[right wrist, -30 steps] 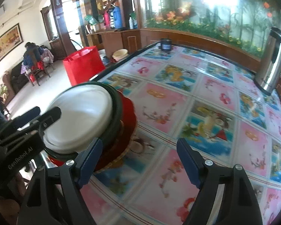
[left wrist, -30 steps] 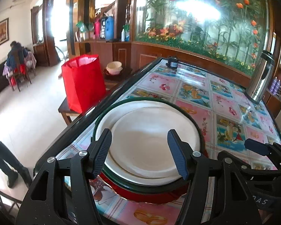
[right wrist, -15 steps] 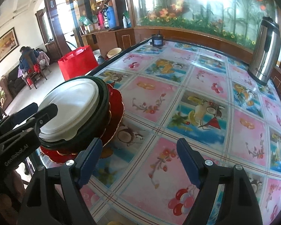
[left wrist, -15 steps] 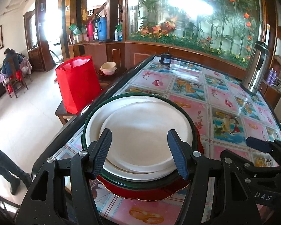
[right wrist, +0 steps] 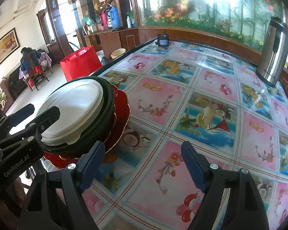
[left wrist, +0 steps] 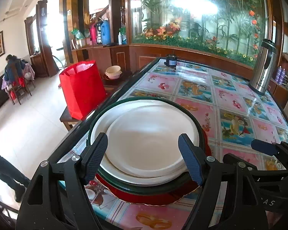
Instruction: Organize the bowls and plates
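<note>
White plates point(left wrist: 149, 140) sit stacked in a green-rimmed bowl point(left wrist: 198, 123) on a red scalloped plate point(right wrist: 122, 107), near the table's point(right wrist: 211, 88) left edge. Left gripper point(left wrist: 144, 155) hovers above, fingers apart, empty. Right gripper point(right wrist: 142, 164), likewise spread, holds nothing.

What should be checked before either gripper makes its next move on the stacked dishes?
1. Left gripper open, holding nothing: ok.
2. Right gripper open, over bare tablecloth: ok.
3. White plates nested inside green-rimmed bowl: ok.
4. Bowl sits on red plate: ok.
5. Stack near the table edge: not ok.
6. Whether more dishes remain to sort: cannot tell.
</note>
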Available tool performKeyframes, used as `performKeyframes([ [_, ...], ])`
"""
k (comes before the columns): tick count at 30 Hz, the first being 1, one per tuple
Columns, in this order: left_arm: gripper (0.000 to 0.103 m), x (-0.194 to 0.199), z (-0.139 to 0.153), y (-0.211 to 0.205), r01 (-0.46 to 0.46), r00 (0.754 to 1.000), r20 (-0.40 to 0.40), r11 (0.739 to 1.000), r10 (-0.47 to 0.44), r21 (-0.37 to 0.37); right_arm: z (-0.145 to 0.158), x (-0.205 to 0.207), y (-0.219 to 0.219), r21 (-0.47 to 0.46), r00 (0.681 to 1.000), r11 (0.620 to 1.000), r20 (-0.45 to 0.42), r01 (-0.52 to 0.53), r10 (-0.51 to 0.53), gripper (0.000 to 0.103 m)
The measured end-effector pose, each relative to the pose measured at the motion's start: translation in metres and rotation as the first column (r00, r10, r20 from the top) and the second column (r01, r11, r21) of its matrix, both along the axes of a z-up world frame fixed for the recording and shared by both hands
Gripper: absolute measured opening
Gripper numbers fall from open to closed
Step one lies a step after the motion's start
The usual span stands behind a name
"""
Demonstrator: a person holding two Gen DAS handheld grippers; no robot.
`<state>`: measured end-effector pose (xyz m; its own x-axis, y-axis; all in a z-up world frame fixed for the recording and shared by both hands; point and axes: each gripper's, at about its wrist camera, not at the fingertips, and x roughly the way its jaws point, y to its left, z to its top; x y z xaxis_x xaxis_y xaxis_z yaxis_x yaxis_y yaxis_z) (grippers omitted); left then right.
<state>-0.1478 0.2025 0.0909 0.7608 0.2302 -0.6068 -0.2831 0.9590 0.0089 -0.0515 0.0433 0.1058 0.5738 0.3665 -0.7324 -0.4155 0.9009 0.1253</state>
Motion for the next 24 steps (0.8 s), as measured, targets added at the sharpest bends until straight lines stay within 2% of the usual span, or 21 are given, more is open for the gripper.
performKeyframes([
  [4, 0.077, -0.0006, 0.0014, -0.0015, -0.012, 1.000, 0.002, 0.999, 0.012, 0.038, 0.0006, -0.0007, 0.0005, -0.004, 1.000, 1.000, 0.001, -0.002, 0.002, 0.082],
  [24, 0.077, -0.0046, 0.0044, -0.0009, 0.003, 1.000, 0.012, 1.000, -0.004, 0.019, 0.0017, -0.0011, 0.0022, -0.008, 1.000, 1.000, -0.002, -0.011, 0.011, 0.082],
])
